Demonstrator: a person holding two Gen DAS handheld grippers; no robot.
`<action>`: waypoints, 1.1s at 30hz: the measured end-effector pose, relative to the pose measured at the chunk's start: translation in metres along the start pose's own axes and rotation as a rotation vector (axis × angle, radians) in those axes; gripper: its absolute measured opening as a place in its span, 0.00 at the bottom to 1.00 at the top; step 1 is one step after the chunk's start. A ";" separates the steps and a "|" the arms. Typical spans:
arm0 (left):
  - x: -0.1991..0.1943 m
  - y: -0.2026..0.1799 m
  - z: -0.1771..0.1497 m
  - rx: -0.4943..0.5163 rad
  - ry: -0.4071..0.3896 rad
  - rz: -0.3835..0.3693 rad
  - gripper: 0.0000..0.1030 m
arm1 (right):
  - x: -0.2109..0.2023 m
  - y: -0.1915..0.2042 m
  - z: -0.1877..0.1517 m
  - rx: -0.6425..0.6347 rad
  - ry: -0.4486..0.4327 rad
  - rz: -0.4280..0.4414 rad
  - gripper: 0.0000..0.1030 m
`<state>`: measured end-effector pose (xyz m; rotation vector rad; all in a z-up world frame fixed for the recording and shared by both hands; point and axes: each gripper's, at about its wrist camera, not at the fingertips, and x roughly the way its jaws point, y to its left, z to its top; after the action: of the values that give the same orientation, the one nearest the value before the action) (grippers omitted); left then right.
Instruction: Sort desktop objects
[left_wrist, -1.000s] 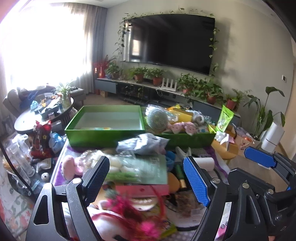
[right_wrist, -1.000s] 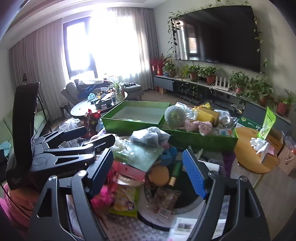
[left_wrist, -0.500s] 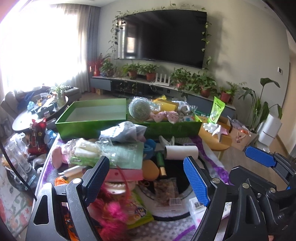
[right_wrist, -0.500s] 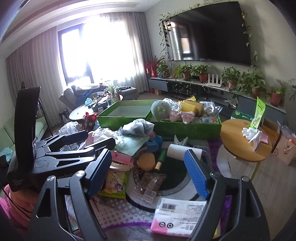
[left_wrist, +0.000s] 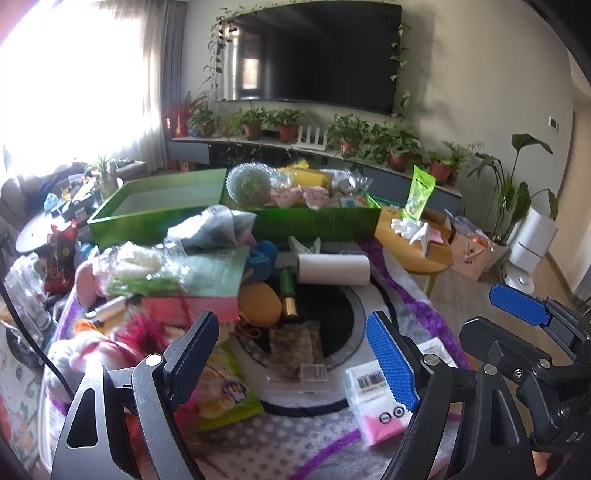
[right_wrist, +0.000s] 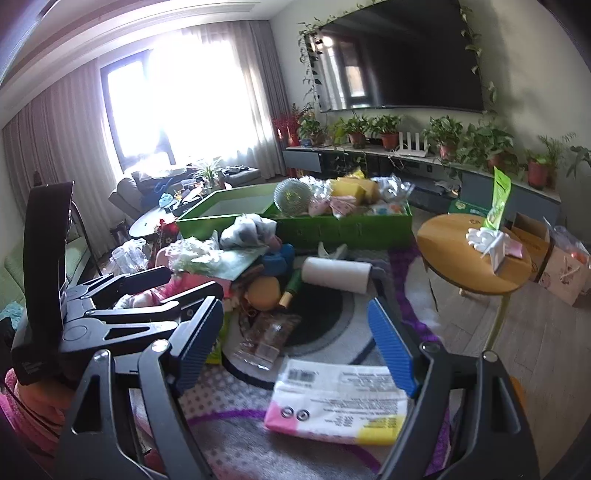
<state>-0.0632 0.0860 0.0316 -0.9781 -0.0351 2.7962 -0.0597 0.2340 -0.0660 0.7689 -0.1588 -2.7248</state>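
Two claws hang spread wide and empty over the cluttered tabletop: the left claw (left_wrist: 291, 354) above a crinkly snack packet (left_wrist: 295, 349), the right claw (right_wrist: 295, 343) just above a flat tissue pack (right_wrist: 336, 402) with a pink and yellow end, which lies at the nearest edge of the patterned cloth. That tissue pack looks light, soft and wrapped in slick film, so I judge it best pinched across its short width near the middle, where it will squash a little rather than slip. Beyond it lie an orange sponge (right_wrist: 263, 291), soft and easy to pinch anywhere, and a paper roll (right_wrist: 336, 275), light but free to roll, best taken across its body. Farther back a heap of bags and a green-covered box (left_wrist: 214, 273) leans against the two green trays (left_wrist: 162, 221); the left one looks nearly bare, the right one is heaped with items. Compared with a second ago, both cameras have pulled back and risen: the tissue pack, then out of sight, now shows in full, and the trays sit farther off.
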 end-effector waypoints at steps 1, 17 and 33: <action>0.000 -0.001 -0.002 -0.005 0.001 -0.003 0.80 | -0.001 -0.003 -0.002 0.003 0.004 -0.003 0.79; 0.012 -0.051 -0.043 0.033 0.081 -0.024 0.80 | -0.018 -0.048 -0.045 0.066 0.048 -0.064 0.79; 0.041 -0.066 -0.064 0.002 0.143 -0.038 0.80 | -0.001 -0.084 -0.075 0.127 0.165 -0.051 0.41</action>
<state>-0.0440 0.1555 -0.0385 -1.1617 -0.0317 2.6841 -0.0419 0.3125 -0.1448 1.0430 -0.2803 -2.7034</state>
